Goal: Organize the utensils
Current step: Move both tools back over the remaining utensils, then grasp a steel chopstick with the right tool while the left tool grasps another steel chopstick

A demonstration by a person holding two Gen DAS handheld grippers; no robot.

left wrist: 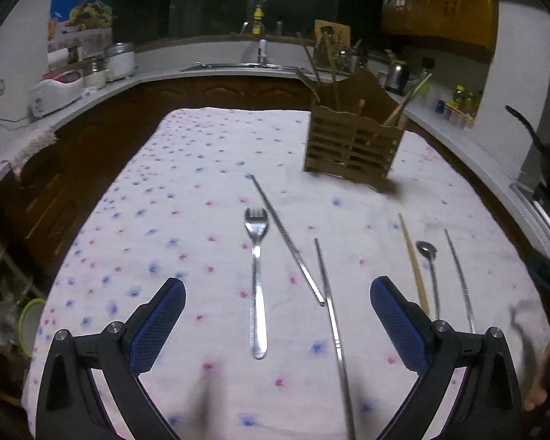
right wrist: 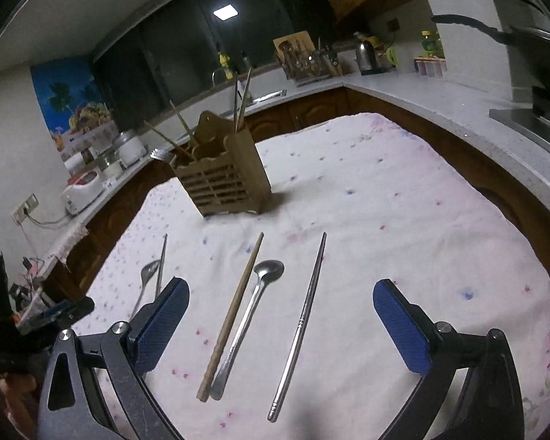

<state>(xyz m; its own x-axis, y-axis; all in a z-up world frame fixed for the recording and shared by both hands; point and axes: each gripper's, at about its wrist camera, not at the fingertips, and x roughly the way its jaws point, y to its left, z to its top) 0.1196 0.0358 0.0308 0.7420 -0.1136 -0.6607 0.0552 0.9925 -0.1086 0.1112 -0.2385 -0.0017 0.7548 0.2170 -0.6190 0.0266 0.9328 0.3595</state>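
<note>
Kitchen, dim; floral cloth over table. Holder at far end, several sticks already in. Left gripper: jaws apart, empty. Fork dead ahead between its jaws, long axis along gripper line, tines away. 2 steel chopsticks just right, crossing. Right gripper: jaws apart, empty; wood chopstick, spoon touching, bowl away. Left nearer fork.

Dim kitchen with white walls and a dark window. A white countertop tops brown cabinets. One square ceiling light is lit.
</note>
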